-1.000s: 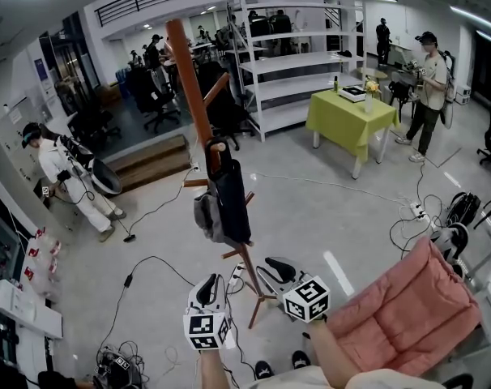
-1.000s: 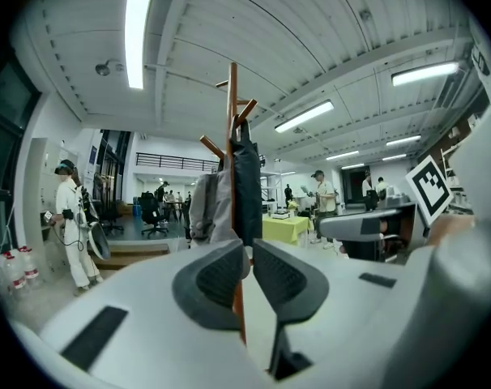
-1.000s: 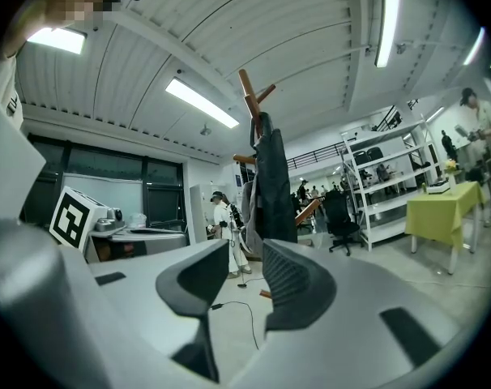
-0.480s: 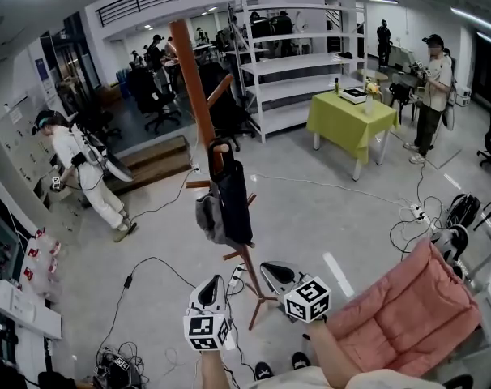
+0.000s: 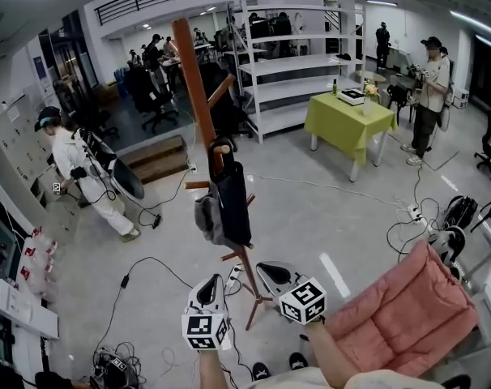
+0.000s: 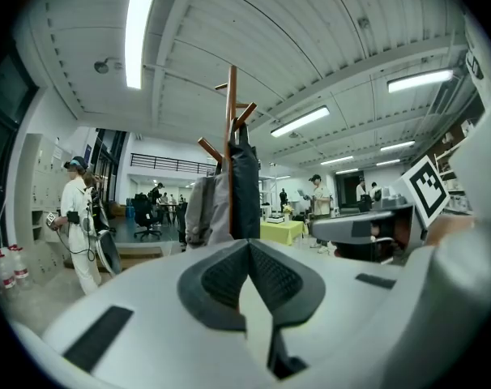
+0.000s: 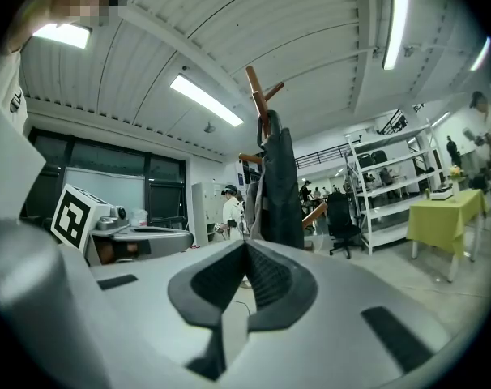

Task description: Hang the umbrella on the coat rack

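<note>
ok, left gripper is fully closed, pads meeting, nothing between them. right gripper has just been closing and its pads are together too, also empty. both point level at the coat rack, side by side, short of it and touching nothing. umbrella is on the rack already: folded, with a dark navy-black canopy wrapped into a slim bundle. it hangs upright along the orange-brown wooden pole, with its brown curved handle at the top by a peg. i can't tell exactly how the handle hooks on. a grey bag or garment hangs just beside it, on the left in the head view. further out: pink cushion at lower right, yellow-green table behind, white shelving, person in white at left.
</note>
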### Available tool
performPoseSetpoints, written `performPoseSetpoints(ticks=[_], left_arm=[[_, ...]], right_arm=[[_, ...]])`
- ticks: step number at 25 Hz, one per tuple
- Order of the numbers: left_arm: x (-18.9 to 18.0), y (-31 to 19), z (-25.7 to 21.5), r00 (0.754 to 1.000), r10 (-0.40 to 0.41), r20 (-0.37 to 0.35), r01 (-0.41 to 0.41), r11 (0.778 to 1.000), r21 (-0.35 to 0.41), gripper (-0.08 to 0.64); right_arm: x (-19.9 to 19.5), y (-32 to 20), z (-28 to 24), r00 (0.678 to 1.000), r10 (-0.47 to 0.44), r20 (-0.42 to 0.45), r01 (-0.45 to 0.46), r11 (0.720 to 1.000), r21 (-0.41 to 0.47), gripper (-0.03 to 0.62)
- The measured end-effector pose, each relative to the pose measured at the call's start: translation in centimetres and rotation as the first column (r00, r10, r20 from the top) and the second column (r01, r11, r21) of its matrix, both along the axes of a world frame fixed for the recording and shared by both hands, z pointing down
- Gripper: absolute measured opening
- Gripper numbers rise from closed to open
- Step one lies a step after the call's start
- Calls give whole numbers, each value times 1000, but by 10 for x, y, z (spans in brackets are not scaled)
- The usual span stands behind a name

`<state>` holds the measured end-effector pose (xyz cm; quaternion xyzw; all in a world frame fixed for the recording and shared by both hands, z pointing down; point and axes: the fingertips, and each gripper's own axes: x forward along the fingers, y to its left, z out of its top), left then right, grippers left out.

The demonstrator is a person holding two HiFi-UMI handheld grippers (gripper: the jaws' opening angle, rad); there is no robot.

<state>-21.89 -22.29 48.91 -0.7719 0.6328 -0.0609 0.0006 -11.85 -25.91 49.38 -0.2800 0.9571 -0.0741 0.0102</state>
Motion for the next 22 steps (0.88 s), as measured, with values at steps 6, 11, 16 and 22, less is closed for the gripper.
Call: performPoseSetpoints(ticks=[6, 11, 16, 22], left_arm=[[4, -6, -3, 1000, 12, -2, -12, 1000, 6, 7], [7, -12, -6, 1000, 19, 1, -19, 1000, 11, 6], [8, -18, -7, 1000, 21, -18, -21, 1000, 15, 6], [10, -34, -8, 1000, 13, -10, -12, 1000, 26, 6]], right_arm=[[6, -8, -3, 1000, 31, 1, -31, 1000, 3, 5], [11, -15, -2, 999, 50, 2, -50, 999, 1, 5], [13, -19, -1, 998, 56, -17, -56, 998, -1, 5], [11, -37, -5, 998, 51, -21, -51, 998, 24, 5]])
